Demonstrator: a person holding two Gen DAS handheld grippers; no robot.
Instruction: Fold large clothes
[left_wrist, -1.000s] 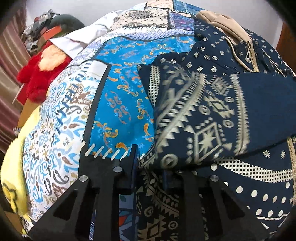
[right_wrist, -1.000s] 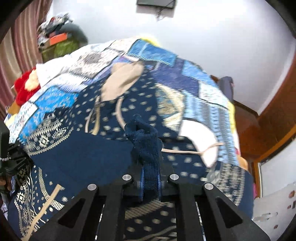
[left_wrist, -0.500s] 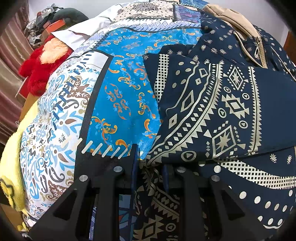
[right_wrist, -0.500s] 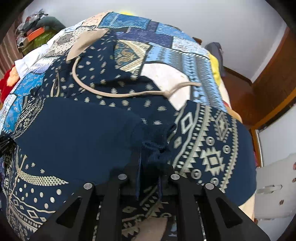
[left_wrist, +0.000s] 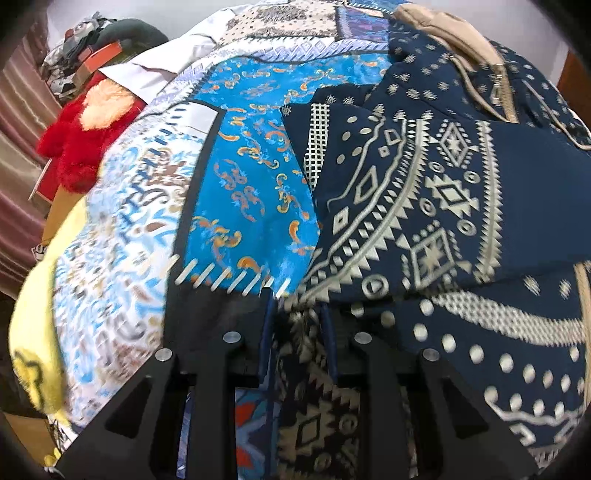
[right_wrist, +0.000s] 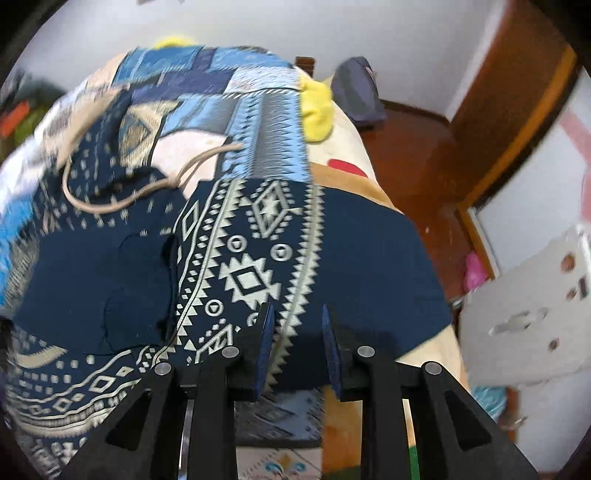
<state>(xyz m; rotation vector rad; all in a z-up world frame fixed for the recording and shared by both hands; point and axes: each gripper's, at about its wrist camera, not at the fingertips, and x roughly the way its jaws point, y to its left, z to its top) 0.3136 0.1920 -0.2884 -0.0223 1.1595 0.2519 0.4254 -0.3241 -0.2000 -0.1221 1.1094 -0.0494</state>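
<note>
Partly blurred hoodie (right_wrist: 266, 258) beneath tongs (right_wrist: 297, 332)

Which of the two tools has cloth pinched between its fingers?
The left tool: a fold of the navy patterned hoodie sits between its fingers. The right tool is opening, with nothing between its fingers; the hoodie lies flat below.

Left gripper (left_wrist: 297, 314) pinches the navy patterned hoodie's (left_wrist: 424, 206) near-left edge, folded sleeve lying across it on the blue bedspread (left_wrist: 251, 192).

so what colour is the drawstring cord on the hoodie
Beige drawstring cord against the navy hoodie, clearest in the right wrist view.
</note>
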